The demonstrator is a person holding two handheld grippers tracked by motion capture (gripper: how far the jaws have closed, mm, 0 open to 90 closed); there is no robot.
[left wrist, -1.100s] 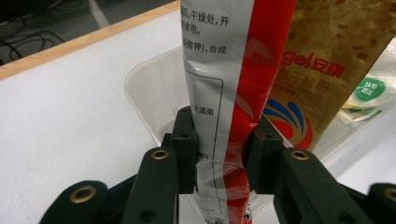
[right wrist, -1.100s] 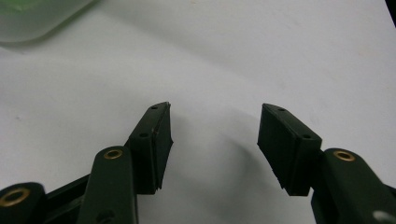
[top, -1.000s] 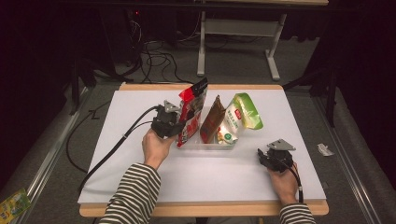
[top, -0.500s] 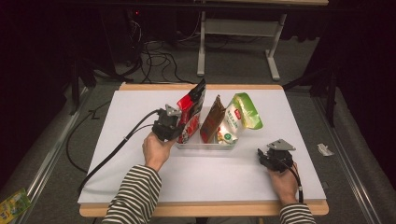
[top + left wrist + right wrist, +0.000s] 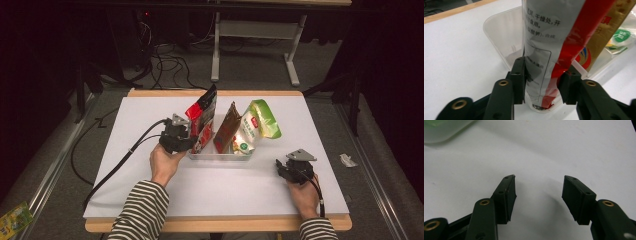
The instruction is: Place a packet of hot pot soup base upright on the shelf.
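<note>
1. White worktop [image 5: 150, 120] with a wooden edge fills mid-frame in the high view; dark room behind, grey floor, cables upper left, a metal stand [image 5: 252, 45] at top centre.
2. One clear tray [image 5: 220, 156] sits at the centre of the worktop.
3. Three pouches stand in it: one red pouch [image 5: 202, 117] at the left end, one brown pouch [image 5: 227, 127] in the middle, one green pouch [image 5: 260, 122] leaning right.
4. Two grippers. Left gripper [image 5: 542, 77] is at the tray's left end, and its fingers have just been opening, with the red pouch's lower part between them; whether they press on it, I cannot tell.
5. Right gripper [image 5: 539, 195] rests lower right on bare worktop, fingers apart, nothing between them.
6. Two striped sleeves come in from the bottom edge.
7. One scrap [image 5: 347, 160] lies on the floor at right, one green packet [image 5: 12, 220] at lower left.
</note>
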